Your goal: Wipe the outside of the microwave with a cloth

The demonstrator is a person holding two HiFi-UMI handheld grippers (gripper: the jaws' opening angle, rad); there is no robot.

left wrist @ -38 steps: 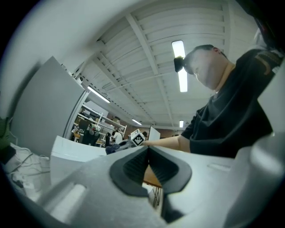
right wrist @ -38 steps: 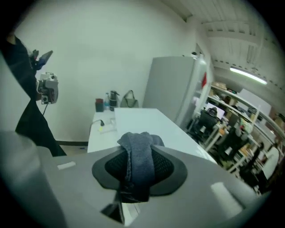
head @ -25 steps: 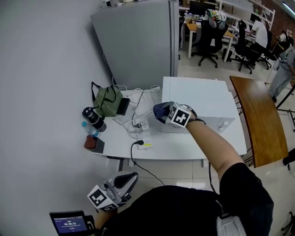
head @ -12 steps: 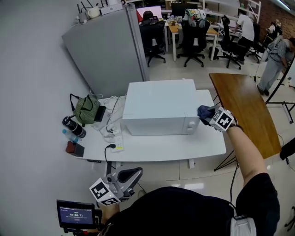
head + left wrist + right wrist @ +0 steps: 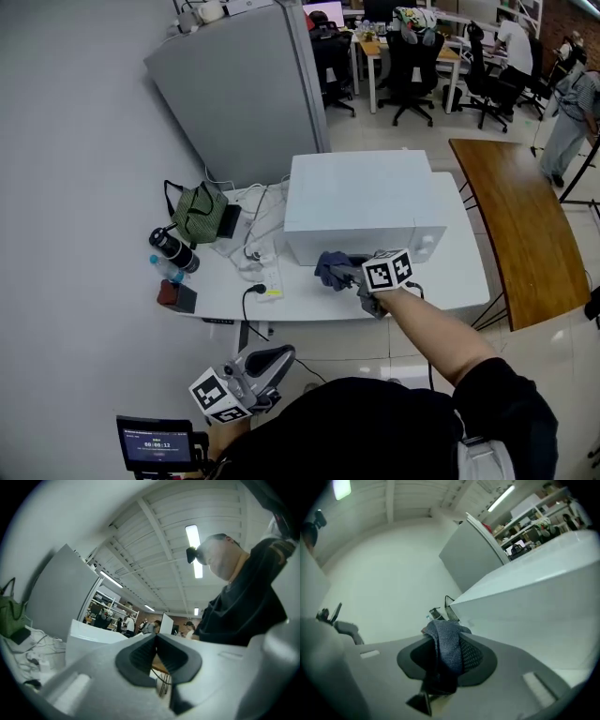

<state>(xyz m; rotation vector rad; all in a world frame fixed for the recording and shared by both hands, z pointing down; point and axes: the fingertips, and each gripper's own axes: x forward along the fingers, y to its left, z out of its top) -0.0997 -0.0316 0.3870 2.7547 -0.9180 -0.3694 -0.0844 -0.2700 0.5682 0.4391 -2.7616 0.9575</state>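
A white microwave (image 5: 361,202) stands on the white table (image 5: 450,291), its front face toward me. My right gripper (image 5: 345,273) is shut on a dark blue cloth (image 5: 331,266) and holds it against the lower left of that front face. In the right gripper view the cloth (image 5: 447,646) hangs between the dark pads, with the microwave's white wall (image 5: 534,606) just to the right. My left gripper (image 5: 251,372) hangs low below the table's front edge, jaws shut with nothing between them; in the left gripper view it (image 5: 156,653) points up toward the microwave (image 5: 89,641).
On the table's left lie a green bag (image 5: 198,213), a dark bottle (image 5: 172,248), a power strip (image 5: 270,279) with cables and a small dark box (image 5: 176,295). A grey partition (image 5: 244,89) stands behind. A brown table (image 5: 516,225) is at the right. People sit at desks far back.
My right gripper has carried the cloth from the microwave's right front corner across to the lower left of the front face. The left gripper stays low.
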